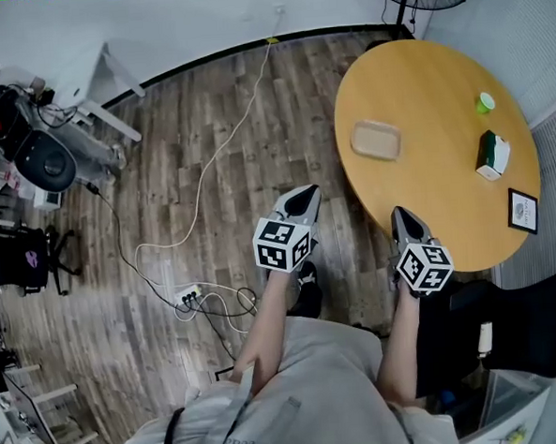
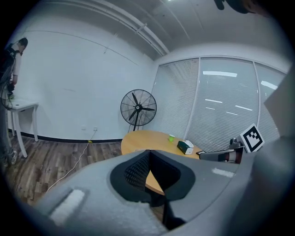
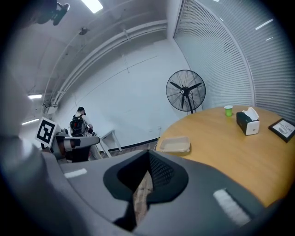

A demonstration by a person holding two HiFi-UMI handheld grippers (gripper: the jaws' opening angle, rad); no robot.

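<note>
Fingers together, tip to tip, on both grippers, nothing between them. Left gripper [image 1: 304, 199] hangs over the wood floor [image 1: 205, 108] at frame centre, just left of the round desk [image 1: 429, 76]. Right gripper [image 1: 402, 218] sits at the desk's lower edge. Beige tray [image 1: 375, 139] lies on the desk, above and between both, apart from them.

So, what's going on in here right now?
A person stands by the round wooden table, holding the left tongs and right tongs in the air, both shut and empty. On the table, untouched, sit a shallow beige tray, a small green cup and a dark green tissue box.
</note>
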